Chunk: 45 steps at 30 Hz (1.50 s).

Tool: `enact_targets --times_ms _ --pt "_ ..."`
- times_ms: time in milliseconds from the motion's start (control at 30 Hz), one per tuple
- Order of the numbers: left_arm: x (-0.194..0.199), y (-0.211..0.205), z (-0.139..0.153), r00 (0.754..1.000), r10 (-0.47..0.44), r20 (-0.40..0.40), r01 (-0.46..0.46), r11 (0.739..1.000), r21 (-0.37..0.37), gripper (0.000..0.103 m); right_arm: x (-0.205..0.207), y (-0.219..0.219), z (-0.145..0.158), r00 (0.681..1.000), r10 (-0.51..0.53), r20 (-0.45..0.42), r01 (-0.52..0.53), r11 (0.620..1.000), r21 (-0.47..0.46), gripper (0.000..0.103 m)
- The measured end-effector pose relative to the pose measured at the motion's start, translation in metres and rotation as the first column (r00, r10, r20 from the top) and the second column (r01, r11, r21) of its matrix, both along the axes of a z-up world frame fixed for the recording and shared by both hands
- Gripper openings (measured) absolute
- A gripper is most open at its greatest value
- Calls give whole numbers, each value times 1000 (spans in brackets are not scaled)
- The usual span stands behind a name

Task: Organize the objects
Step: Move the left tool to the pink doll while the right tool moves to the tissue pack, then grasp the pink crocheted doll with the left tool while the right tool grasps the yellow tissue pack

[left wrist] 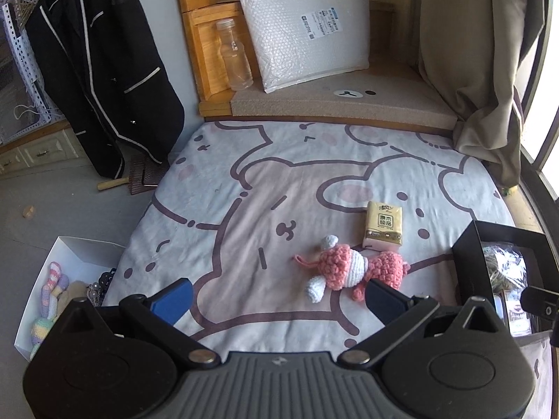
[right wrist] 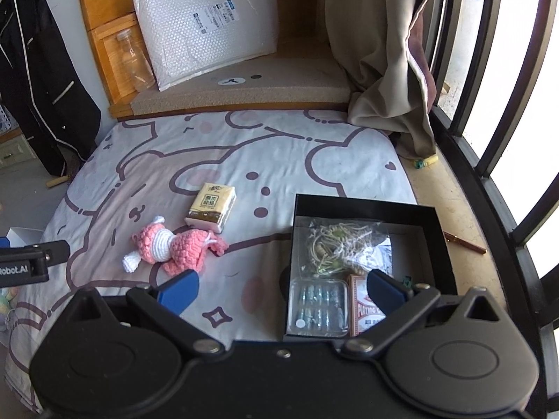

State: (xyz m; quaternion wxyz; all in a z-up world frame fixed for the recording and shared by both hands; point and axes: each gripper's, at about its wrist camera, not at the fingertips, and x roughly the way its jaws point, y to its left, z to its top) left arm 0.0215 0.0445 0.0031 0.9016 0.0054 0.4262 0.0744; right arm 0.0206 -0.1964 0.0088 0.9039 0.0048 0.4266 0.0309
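Both left tongs (left wrist: 277,300) and right tongs (right wrist: 281,289) hang spread wide and empty over the cartoon-print bed sheet (left wrist: 244,209); the pink crocheted doll (left wrist: 349,269) lies touching a yellow tissue pack (left wrist: 383,223), beside the black open box (right wrist: 363,209)

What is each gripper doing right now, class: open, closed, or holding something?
Left gripper: open, holding nothing, above the bedsheet near the pink crochet doll.
Right gripper: open, holding nothing, at the black box.

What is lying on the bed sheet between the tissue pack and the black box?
Nothing: in the right wrist view, only bare printed bed sheet lies between the tissue pack and the black box. The pink crochet doll lies on the pack's other side.
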Motion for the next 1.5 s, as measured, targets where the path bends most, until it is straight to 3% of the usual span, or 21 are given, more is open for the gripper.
enact_targets --times_ms 133,367,567,667,867,1067,1100,1300,1500 --pt "7 2 -4 999 47 -18 -47 999 -23 101 4 -3 4 1000 -16 15 15 1000 14 103" --pt "26 -1 -19 989 120 -92 -127 989 -79 88 19 -7 7 1000 -30 10 29 998 51 103" --pt "40 3 -32 962 213 -169 -241 956 -166 80 41 -9 6 1000 0 -18 2 997 83 97" --pt "46 6 -44 933 278 -228 -332 910 -249 76 55 -8 2 999 13 -38 -11 998 68 94" --pt "60 6 -64 885 374 -278 -462 786 -411 75 86 -12 0 998 12 -63 -8 997 75 88" --pt "76 -2 -90 837 439 -327 -547 664 -510 74 118 -14 -7 996 -8 -90 21 990 140 78" --pt "78 -4 -94 832 442 -334 -554 655 -513 74 124 -14 -10 995 -10 -97 25 987 156 76" --pt "99 -17 -110 824 464 -326 -567 692 -447 74 148 -6 -27 992 0 -126 25 981 192 65" --pt "116 -18 -130 802 499 -328 -594 723 -353 74 162 6 -43 989 17 -144 11 982 191 64"
